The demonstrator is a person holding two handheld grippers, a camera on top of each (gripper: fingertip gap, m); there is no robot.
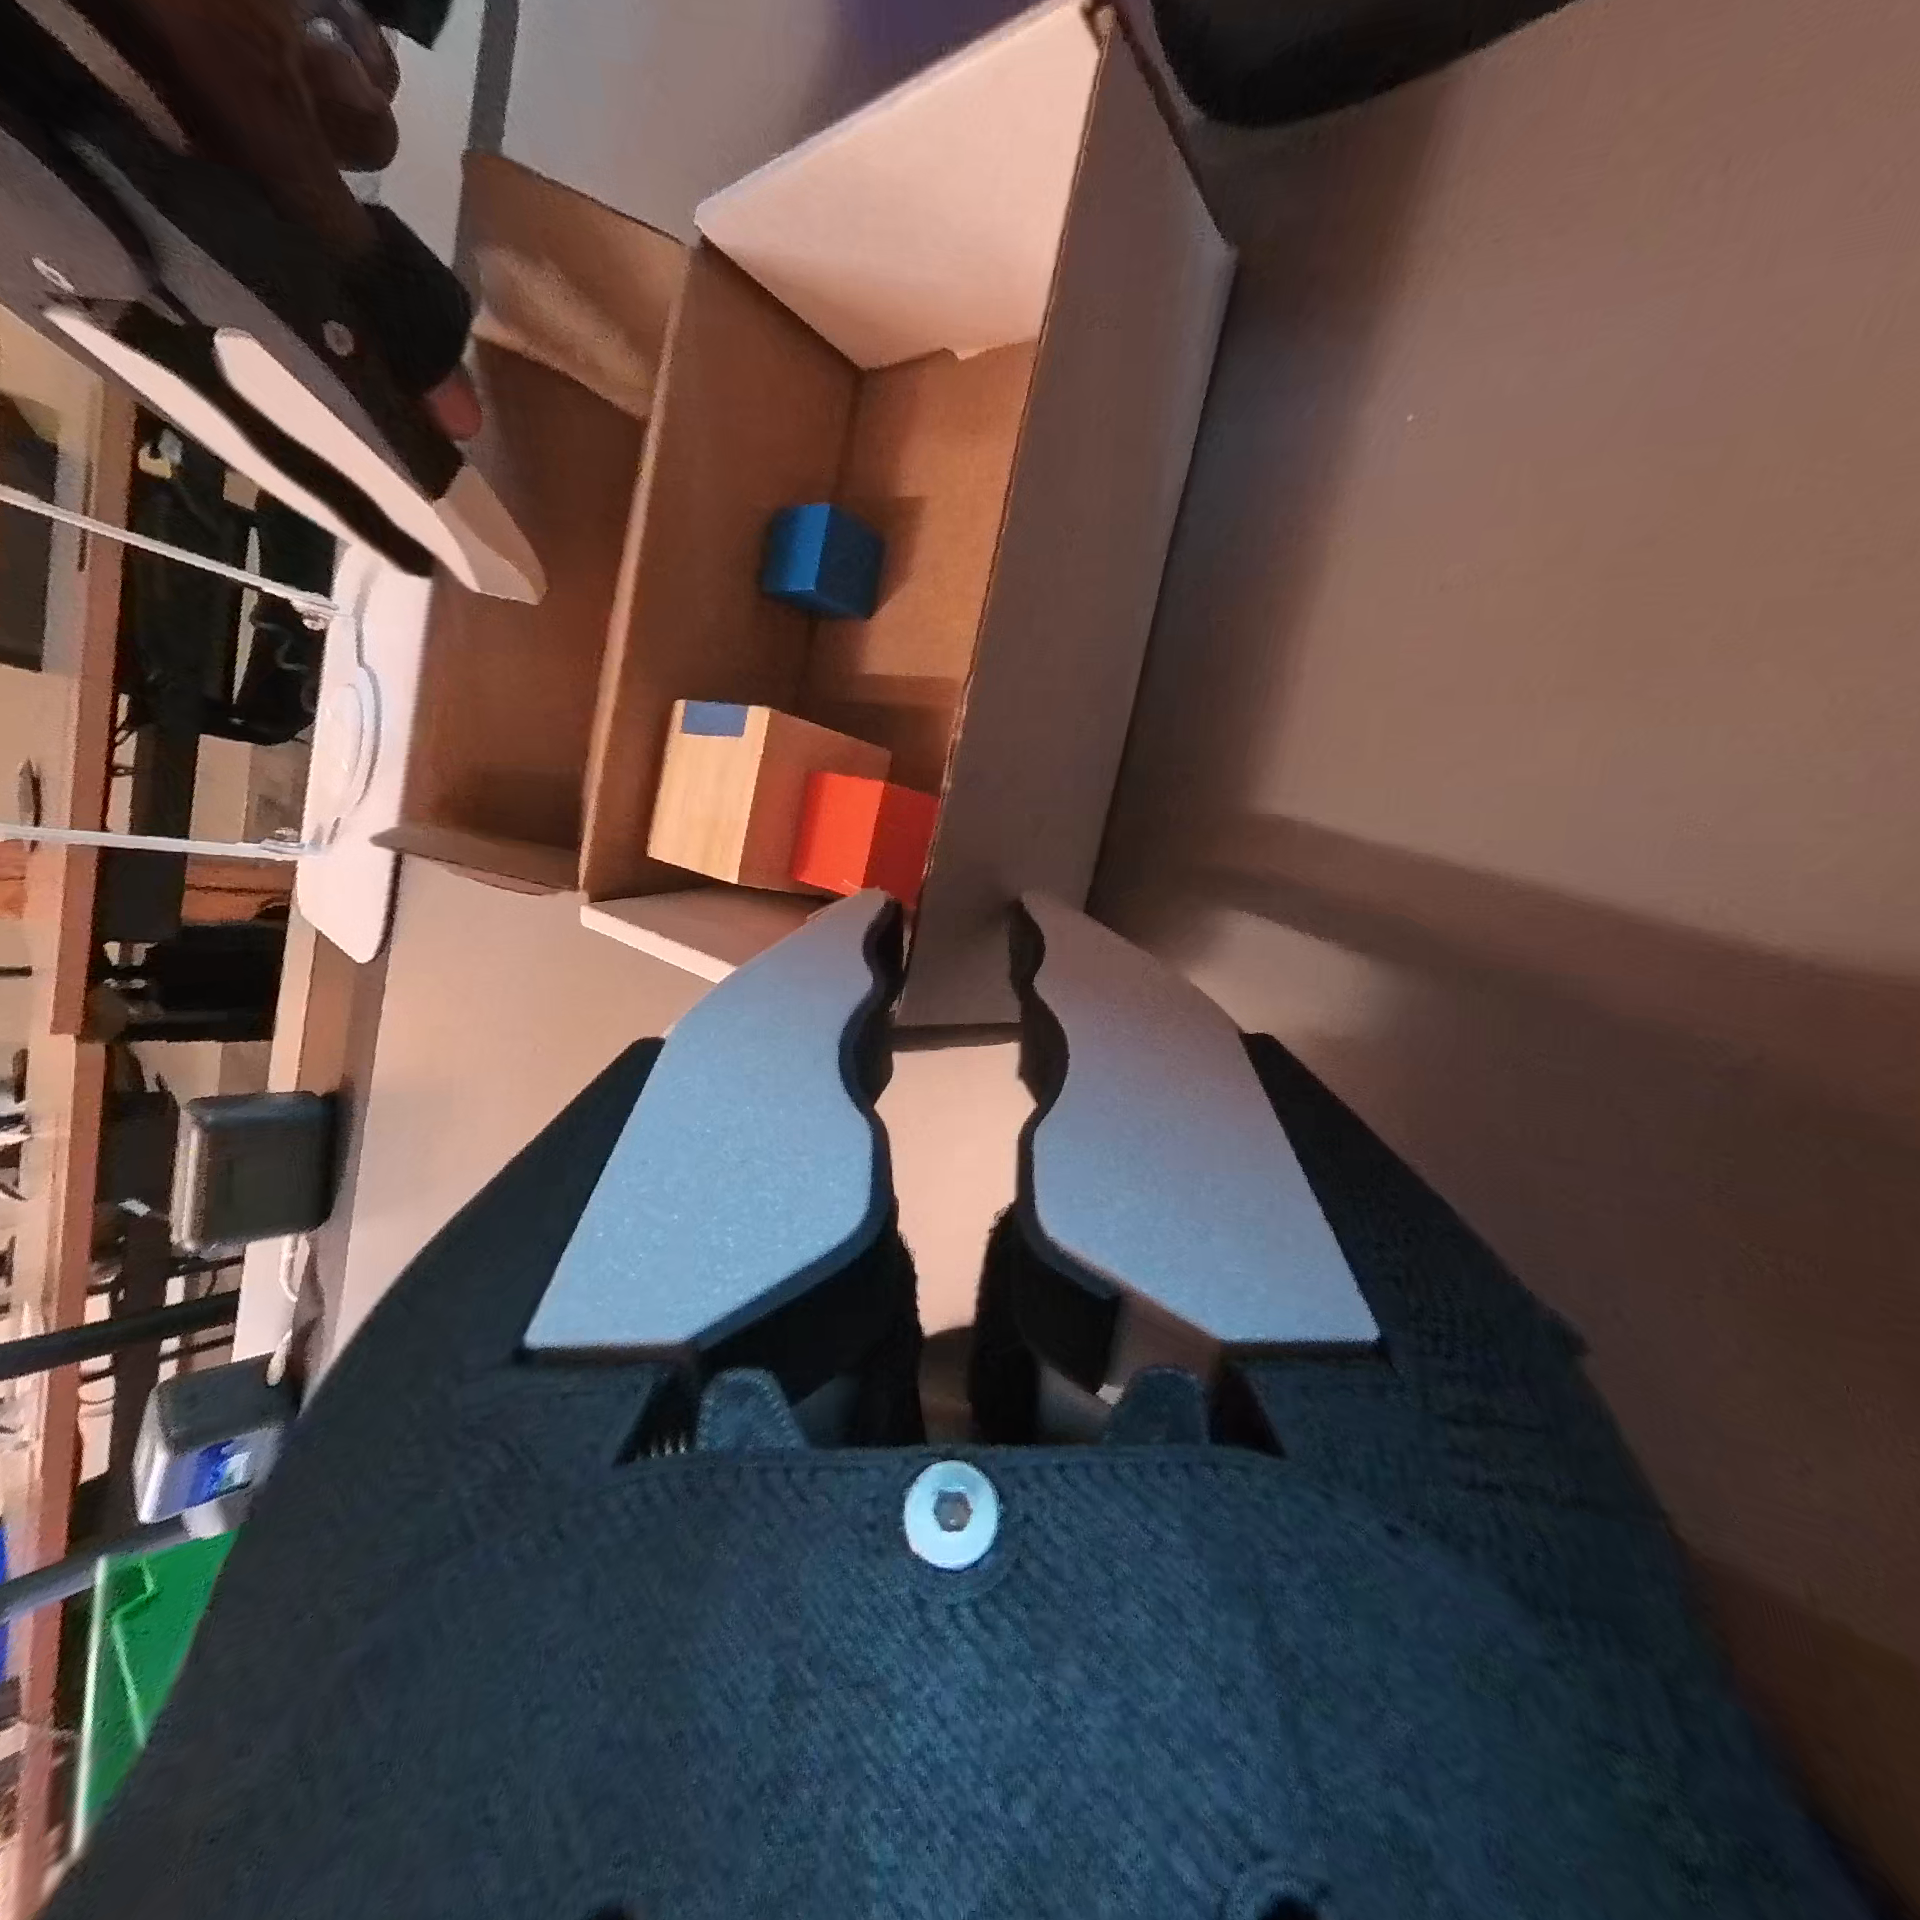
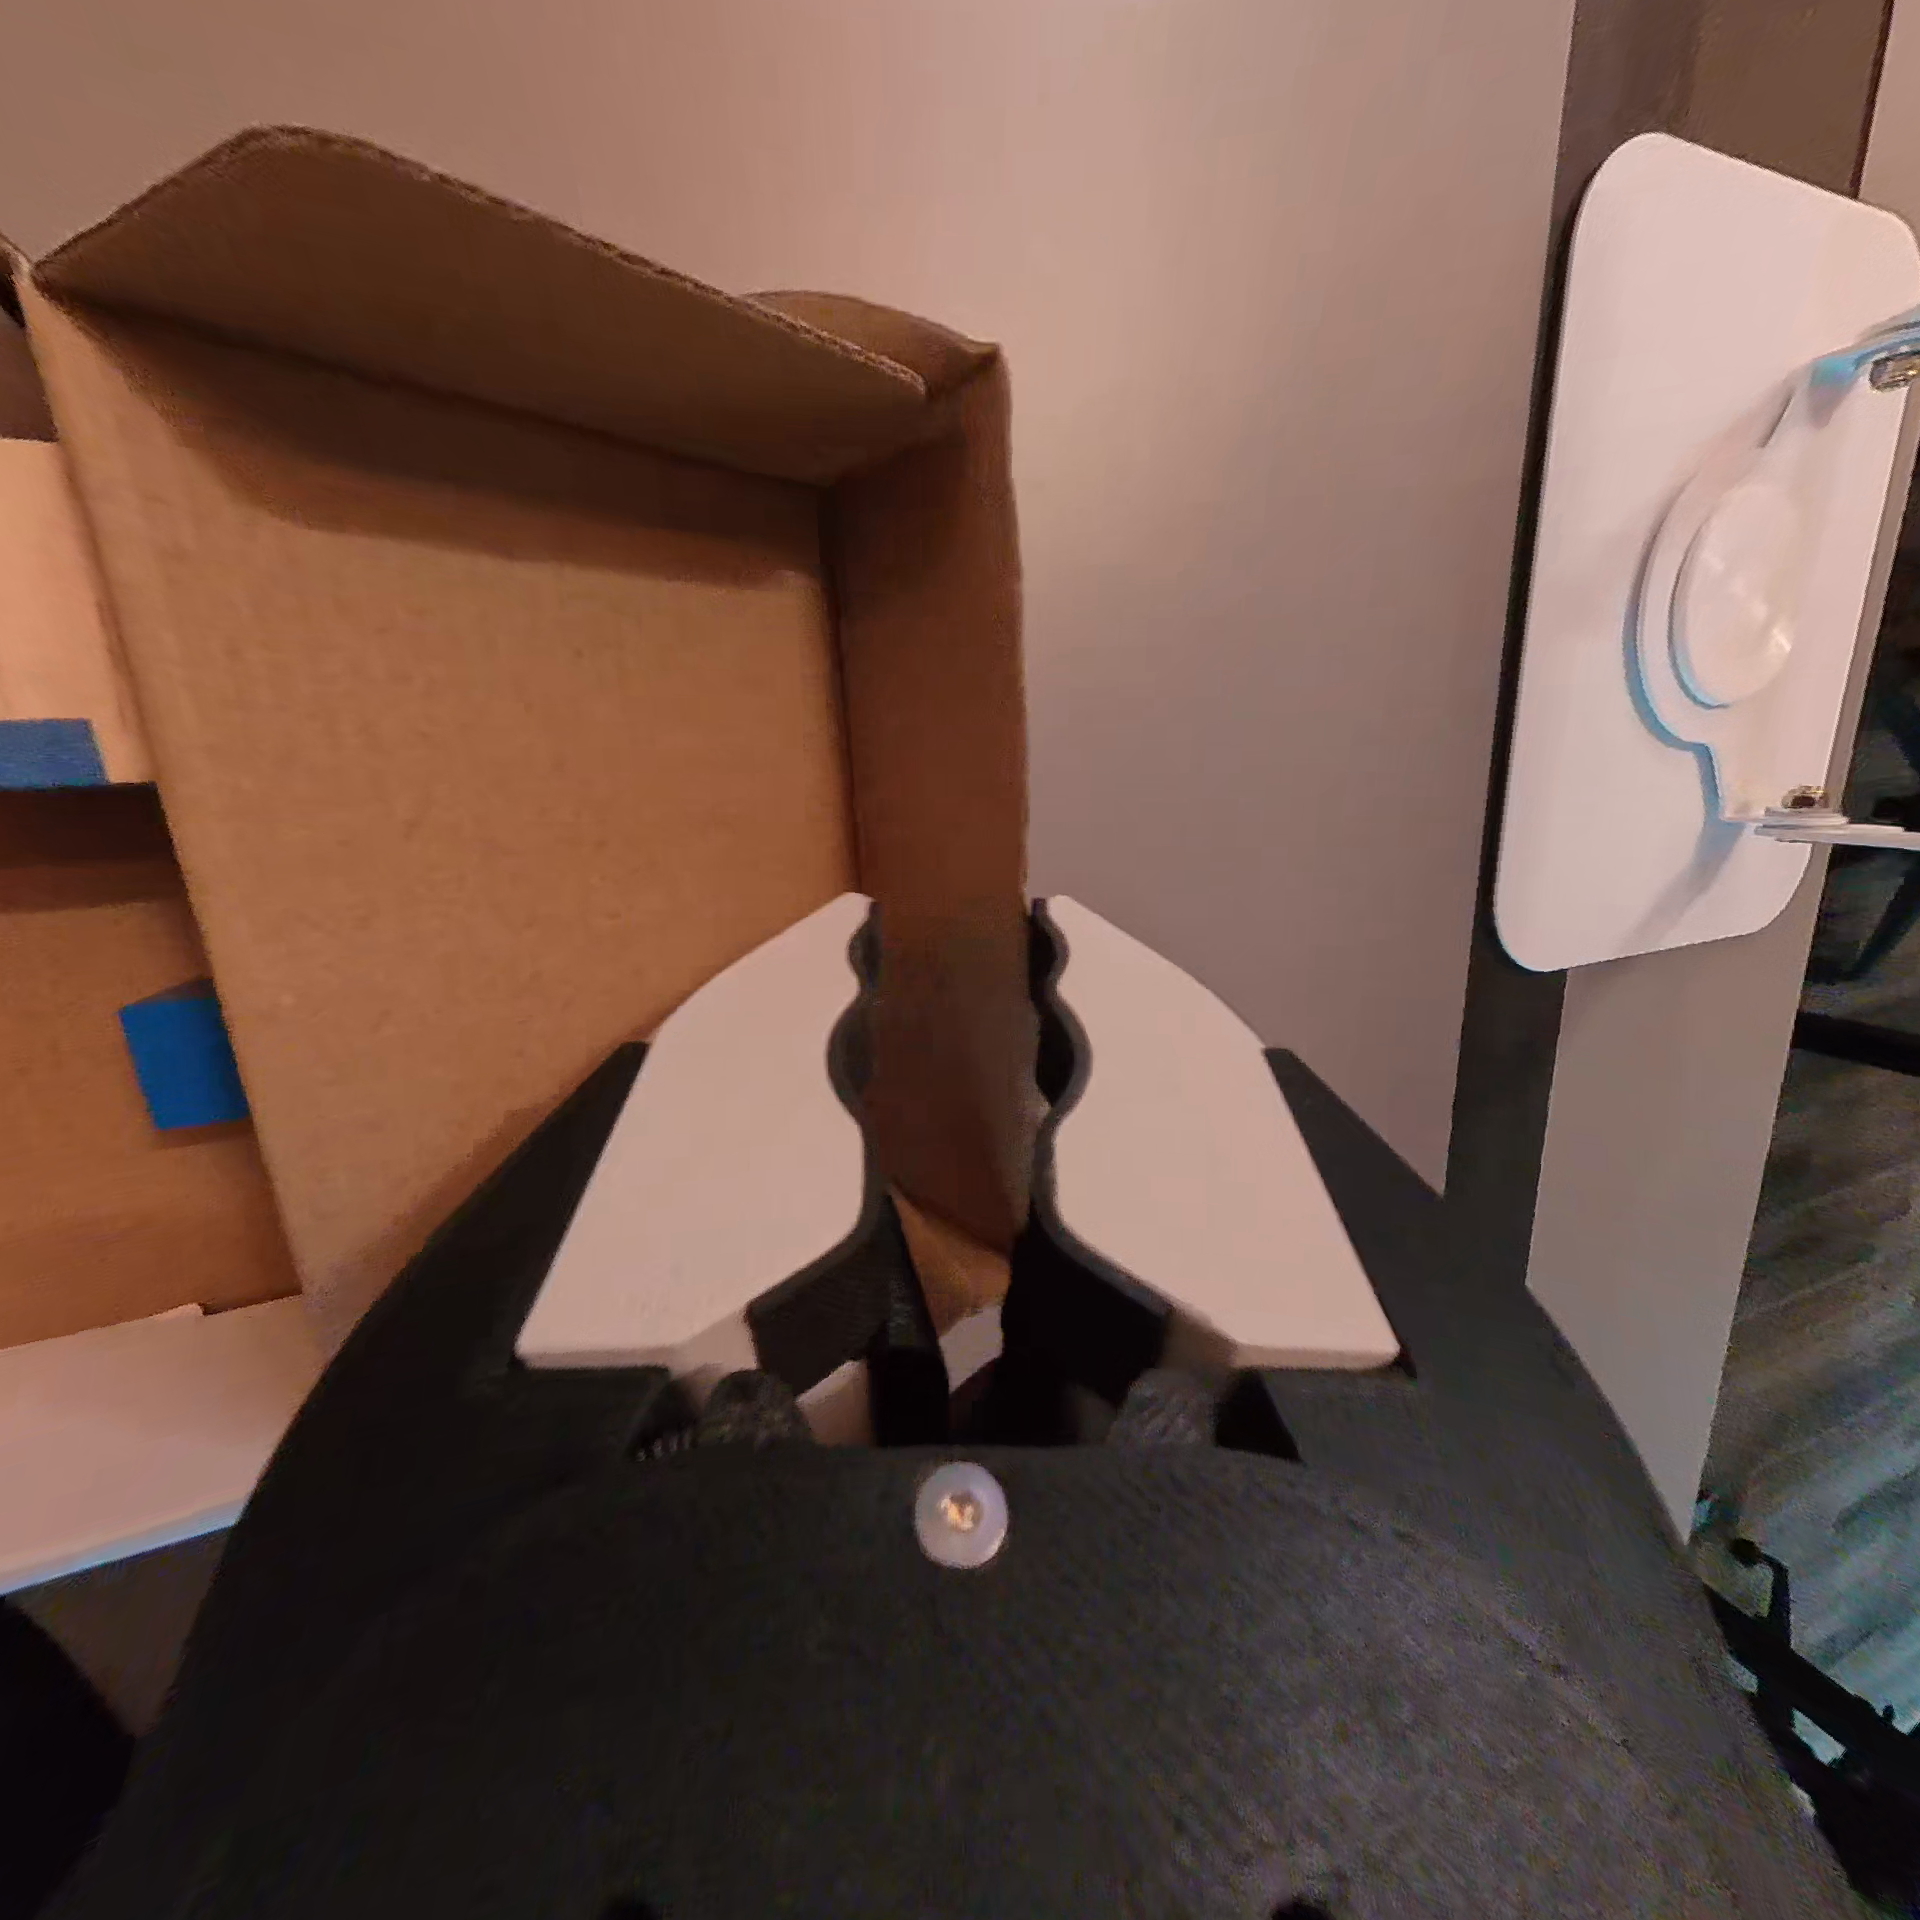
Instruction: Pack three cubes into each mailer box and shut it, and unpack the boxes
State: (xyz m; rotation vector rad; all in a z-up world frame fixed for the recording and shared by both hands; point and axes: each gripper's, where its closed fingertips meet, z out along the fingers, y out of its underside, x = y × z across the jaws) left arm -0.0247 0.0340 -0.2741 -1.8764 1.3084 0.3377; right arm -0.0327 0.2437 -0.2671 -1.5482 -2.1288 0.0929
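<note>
An open mailer box [image 1: 727, 582] of plain brown corrugated cardboard, matte and creased at its folds, lies on a smooth pale table [image 1: 1558, 520]; inside it sit three cubes: a small blue cube [image 1: 821, 561] near the middle of the floor, a larger light wooden cube [image 1: 727, 795] with visible grain and a strip of blue tape on one face, and a small orange-red cube [image 1: 862, 831] touching the wooden one, tucked against the box wall; the left gripper [image 1: 956, 909], with flat grey fingers that have wavy black inner edges and a black textured body, has its jaws slightly apart around the thin edge of one raised cardboard side flap [image 1: 1049, 644], and whether they press it I cannot tell; in the left wrist view the right gripper [image 1: 488, 551] reaches in at the upper left above the far side of the box, held by a person's hand [image 1: 343, 114]; in the right wrist view, the right gripper [image 2: 954, 914] has its pale fingers closed in on a folded cardboard flap [image 2: 935, 727] standing upright, the cardboard filling the narrow gap and touching both wavy edges; a white rounded plastic plate [image 2: 1704, 561] is mounted on a dark post at the right.
</note>
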